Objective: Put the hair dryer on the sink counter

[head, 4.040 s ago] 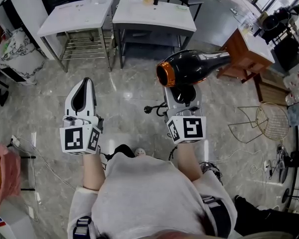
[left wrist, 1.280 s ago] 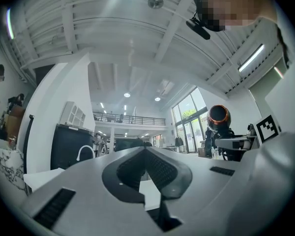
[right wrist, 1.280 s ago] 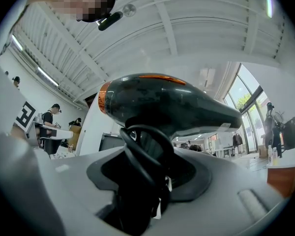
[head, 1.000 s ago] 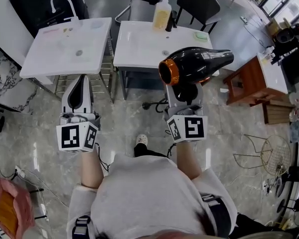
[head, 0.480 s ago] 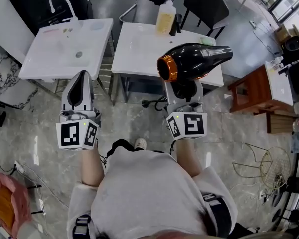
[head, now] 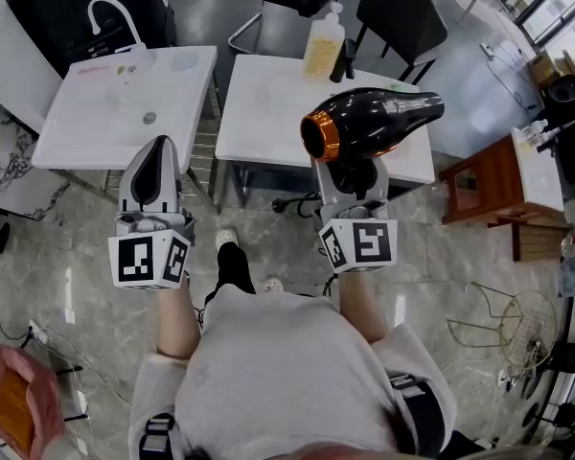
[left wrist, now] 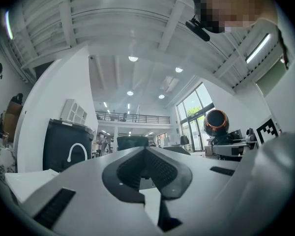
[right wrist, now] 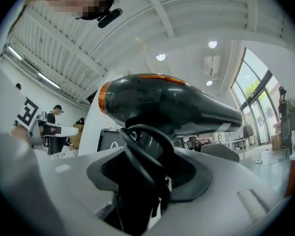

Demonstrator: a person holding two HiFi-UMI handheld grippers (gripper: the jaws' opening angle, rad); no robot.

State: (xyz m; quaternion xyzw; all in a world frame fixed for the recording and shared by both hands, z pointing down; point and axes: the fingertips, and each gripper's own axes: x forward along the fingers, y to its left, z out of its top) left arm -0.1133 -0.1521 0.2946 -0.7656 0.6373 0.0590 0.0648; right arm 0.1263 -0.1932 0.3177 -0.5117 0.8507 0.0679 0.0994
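A black hair dryer (head: 374,121) with an orange ring at its back end is held by its handle in my right gripper (head: 351,169), which is shut on it. The dryer hangs over the front edge of a white table (head: 268,103). In the right gripper view the hair dryer (right wrist: 172,104) fills the middle, and its black cord (right wrist: 140,154) loops between the jaws of the right gripper (right wrist: 147,181). The white sink counter (head: 86,123) with a curved faucet (head: 110,12) lies ahead on the left. My left gripper (head: 156,151) is shut and empty, at that counter's front edge.
A bottle of yellow liquid (head: 321,48) and a dark bottle (head: 345,60) stand at the back of the white table. Dark chairs (head: 398,12) are behind it. A wooden side table (head: 484,185) stands to the right. A cord (head: 292,202) lies on the marble floor.
The view has closed in on the two white tables, which now lie under the gripper tips. The right gripper still holds the dryer; the left stays shut and empty.
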